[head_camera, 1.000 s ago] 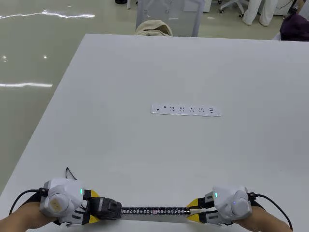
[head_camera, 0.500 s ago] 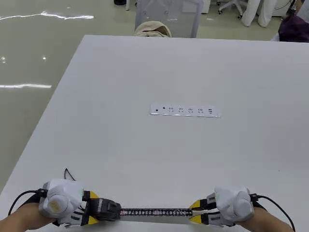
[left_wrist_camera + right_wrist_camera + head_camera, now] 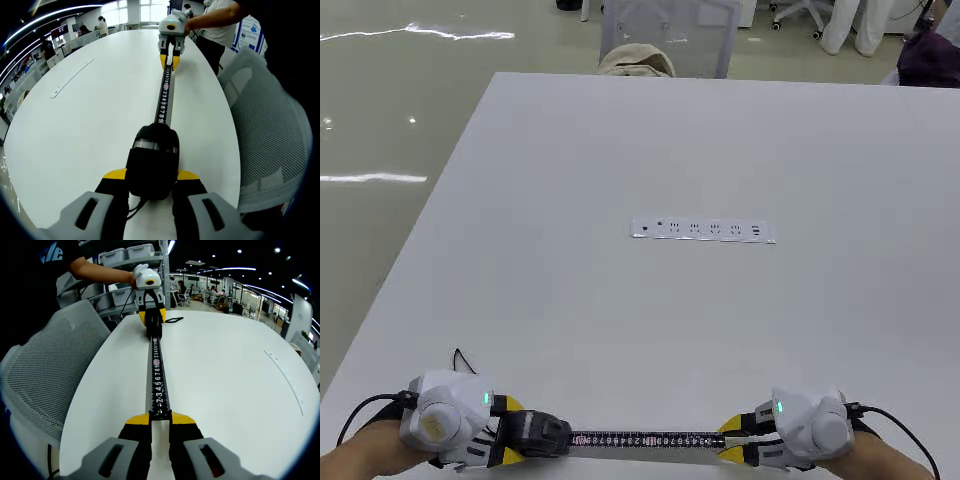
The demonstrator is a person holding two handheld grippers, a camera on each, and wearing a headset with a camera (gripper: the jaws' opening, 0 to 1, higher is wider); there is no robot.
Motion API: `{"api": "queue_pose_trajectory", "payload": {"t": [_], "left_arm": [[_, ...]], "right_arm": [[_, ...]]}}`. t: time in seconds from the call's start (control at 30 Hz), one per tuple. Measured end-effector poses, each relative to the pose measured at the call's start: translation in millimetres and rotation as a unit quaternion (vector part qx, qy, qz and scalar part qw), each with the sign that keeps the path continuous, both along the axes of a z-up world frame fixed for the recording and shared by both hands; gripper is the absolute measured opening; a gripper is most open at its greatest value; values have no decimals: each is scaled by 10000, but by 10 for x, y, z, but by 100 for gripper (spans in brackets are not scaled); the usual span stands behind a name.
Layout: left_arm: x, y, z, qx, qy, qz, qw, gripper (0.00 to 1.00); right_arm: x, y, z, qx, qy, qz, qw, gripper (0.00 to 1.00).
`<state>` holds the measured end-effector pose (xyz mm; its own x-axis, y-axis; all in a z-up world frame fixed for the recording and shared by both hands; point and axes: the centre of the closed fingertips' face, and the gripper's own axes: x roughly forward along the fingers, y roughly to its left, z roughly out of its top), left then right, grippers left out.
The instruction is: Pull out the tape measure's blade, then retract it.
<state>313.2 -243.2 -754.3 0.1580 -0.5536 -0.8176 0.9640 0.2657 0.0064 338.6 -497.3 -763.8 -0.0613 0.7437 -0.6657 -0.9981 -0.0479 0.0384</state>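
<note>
Down at the near edge of the white table (image 3: pixel 700 150), the left gripper (image 3: pixel 515 432) has its jaws clamped around the black tape measure case (image 3: pixel 535 435), with a yellow tip on either side of it. From the case the blade (image 3: pixel 645 439) runs out flat along the table's edge to the right gripper (image 3: pixel 732 439), whose jaws are pinched on the blade's end. In the right gripper view the numbered blade leads straight from between the yellow tips to the case at the other gripper. In the left gripper view the case sits between the jaws, with the blade reaching away across the tabletop. A thin black cable (image 3: pixel 463 357) loops on the table just beyond the left gripper. Farther out, near the table's middle, a white power strip (image 3: pixel 703 229) lies flat, well apart from the tape. Past the far edge stands a grey chair (image 3: pixel 665 30) on a glossy floor (image 3: pixel 400 120).
</note>
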Motion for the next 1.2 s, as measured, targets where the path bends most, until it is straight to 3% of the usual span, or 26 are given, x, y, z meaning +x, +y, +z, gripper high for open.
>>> {"api": "queue_pose_trajectory", "payload": {"t": [1.2], "left_arm": [[-12,-15,13,69,23,-30,10000,29]], "right_arm": [[-23,-221,-18,-85,41,-145,9999,10]]}}
